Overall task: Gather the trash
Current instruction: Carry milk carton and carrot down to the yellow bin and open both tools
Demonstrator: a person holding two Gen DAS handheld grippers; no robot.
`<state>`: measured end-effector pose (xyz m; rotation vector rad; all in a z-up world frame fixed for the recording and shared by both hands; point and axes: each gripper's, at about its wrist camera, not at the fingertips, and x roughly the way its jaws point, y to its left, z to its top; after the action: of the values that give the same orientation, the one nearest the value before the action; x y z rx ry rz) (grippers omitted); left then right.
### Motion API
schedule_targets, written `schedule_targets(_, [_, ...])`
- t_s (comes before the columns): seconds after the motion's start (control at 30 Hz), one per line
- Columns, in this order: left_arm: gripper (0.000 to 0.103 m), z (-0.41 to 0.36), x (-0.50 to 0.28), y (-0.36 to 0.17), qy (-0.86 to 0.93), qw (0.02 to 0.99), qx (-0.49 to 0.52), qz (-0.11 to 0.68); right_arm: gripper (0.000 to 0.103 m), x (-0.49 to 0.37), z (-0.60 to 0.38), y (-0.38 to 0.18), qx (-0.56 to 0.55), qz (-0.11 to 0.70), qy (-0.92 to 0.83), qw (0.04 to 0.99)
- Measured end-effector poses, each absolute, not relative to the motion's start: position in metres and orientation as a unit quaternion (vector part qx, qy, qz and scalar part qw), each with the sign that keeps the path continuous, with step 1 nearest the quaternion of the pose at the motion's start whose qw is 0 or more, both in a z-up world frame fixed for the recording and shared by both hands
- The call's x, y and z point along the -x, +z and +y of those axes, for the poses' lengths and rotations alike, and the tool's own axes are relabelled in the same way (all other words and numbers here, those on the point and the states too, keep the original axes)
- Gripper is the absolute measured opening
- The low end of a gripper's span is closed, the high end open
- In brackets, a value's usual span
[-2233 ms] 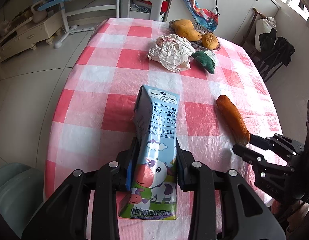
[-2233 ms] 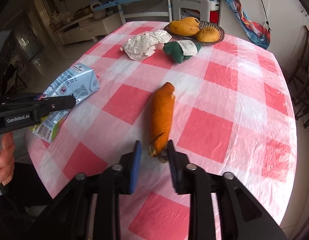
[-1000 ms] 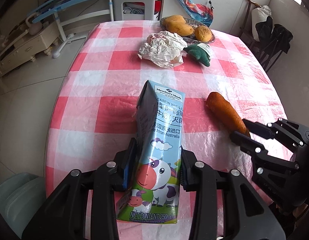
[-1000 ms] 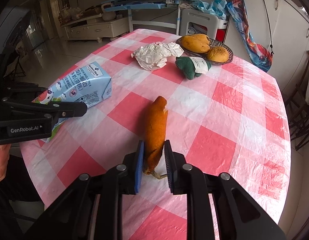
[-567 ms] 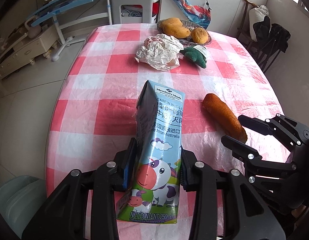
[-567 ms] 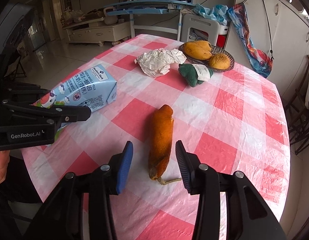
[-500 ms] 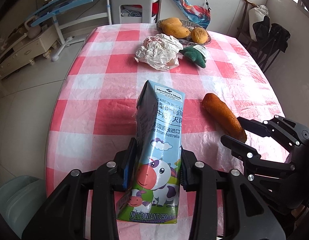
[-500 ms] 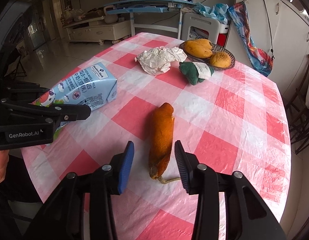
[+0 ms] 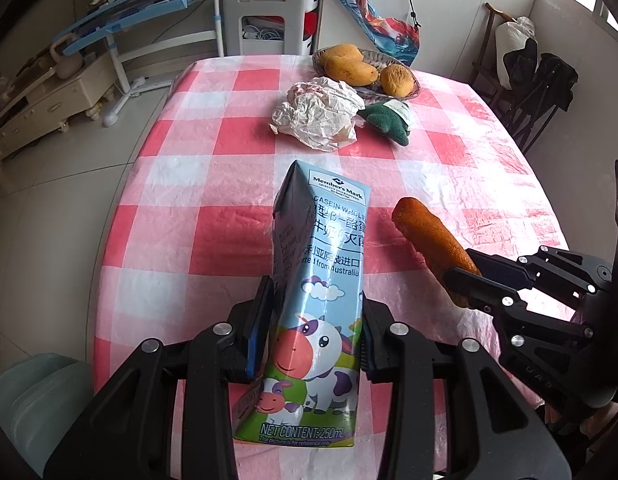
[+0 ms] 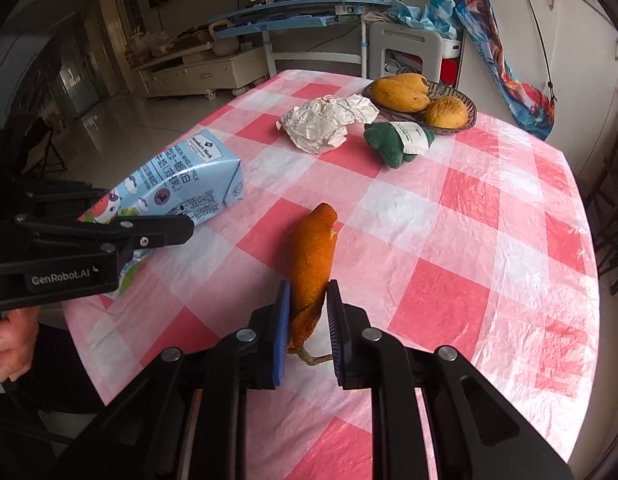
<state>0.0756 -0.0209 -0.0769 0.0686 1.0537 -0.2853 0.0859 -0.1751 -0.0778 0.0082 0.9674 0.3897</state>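
My left gripper [image 9: 315, 320] is shut on a light blue milk carton [image 9: 321, 292] with a cartoon cow, held above the near edge of the table; the carton also shows in the right wrist view [image 10: 177, 188]. My right gripper [image 10: 307, 312] is closed around the near end of a long orange peel [image 10: 313, 256], with the peel's stem poking out below. The peel and the right gripper also show in the left wrist view [image 9: 433, 240], [image 9: 469, 272]. A crumpled white paper [image 9: 321, 116] lies farther back on the table.
The table has a red and white checked cloth [image 10: 469, 240]. A green sponge with a label [image 10: 397, 140] lies next to a wicker basket [image 10: 469, 120] of mangoes and an orange. A pale green bin [image 9: 29, 400] stands on the floor at the left. Chairs stand beyond the right edge.
My right gripper opened after an earlier grip, then closed again on the peel's near end. My left gripper kept hold of the carton and drew back slightly.
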Motion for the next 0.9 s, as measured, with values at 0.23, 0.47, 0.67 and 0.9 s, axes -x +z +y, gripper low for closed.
schedule_targets(0.23, [0.036,-0.019,-0.075,-0.073,-0.133,0.859,-0.026,0.493,0.018,-0.09,-0.194,-0.072,-0.104,0.453,0.214,0.859])
schedule_targets(0.47, [0.036,-0.013,-0.078,-0.069,-0.128,0.865,-0.014,0.485,0.018,-0.087,-0.189,-0.067,-0.121,0.447,0.245,0.852])
schedule_targets(0.67, [0.035,-0.011,-0.078,-0.063,-0.125,0.87,-0.007,0.477,0.018,-0.072,-0.178,-0.059,-0.107,0.443,0.274,0.847])
schedule_targets(0.9, [0.035,-0.003,-0.072,-0.056,-0.112,0.88,-0.007,0.462,0.018,-0.054,-0.174,-0.055,-0.099,0.441,0.297,0.841])
